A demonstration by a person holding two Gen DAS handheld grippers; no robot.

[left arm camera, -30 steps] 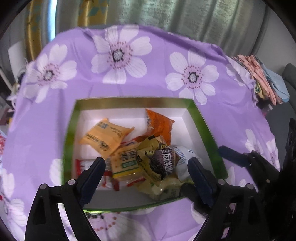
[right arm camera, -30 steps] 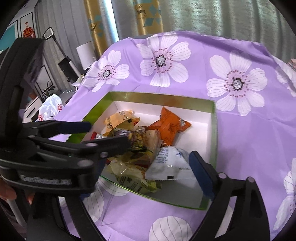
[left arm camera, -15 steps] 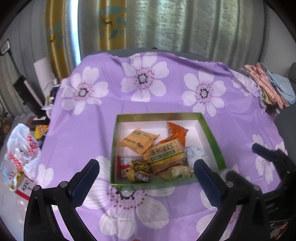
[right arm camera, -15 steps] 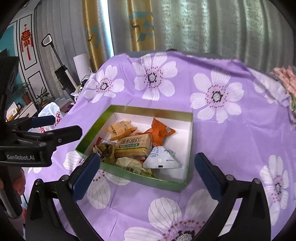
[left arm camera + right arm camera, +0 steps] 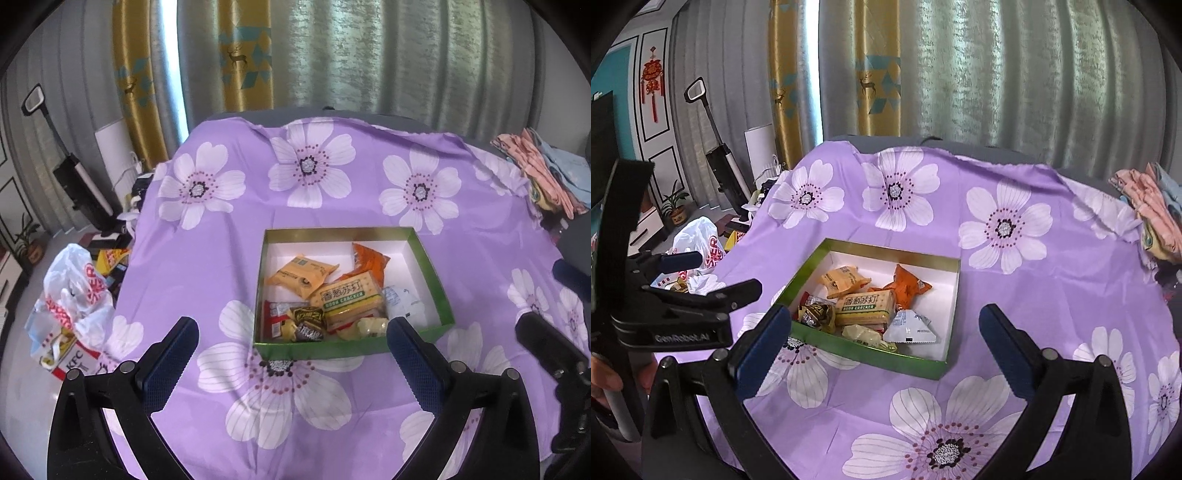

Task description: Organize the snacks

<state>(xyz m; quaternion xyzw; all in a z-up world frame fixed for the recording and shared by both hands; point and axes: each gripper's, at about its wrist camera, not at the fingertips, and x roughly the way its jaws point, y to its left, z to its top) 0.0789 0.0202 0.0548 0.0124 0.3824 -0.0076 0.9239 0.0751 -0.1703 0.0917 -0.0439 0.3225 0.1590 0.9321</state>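
Both the left gripper [image 5: 290, 354] and right gripper [image 5: 884, 343] gape wide, empty; the green-rimmed cardboard snack box [image 5: 430, 267] lies ahead below, nearer neither.

Floral purple cloth [image 5: 221, 266], curtains [image 5: 997, 74] — folded clothes [image 5: 546, 173]

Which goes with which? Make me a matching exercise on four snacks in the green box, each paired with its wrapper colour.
Things:
1. soda cracker pack
2. triangular packet
3. crumpled chip bag
4. flat packet at the box's near left corner

Colours:
A. white
B. red
C. yellow with a green label
D. orange

All four lie inside the green box on the purple flowered cloth.

Pairs: 1-C, 2-A, 3-D, 4-B
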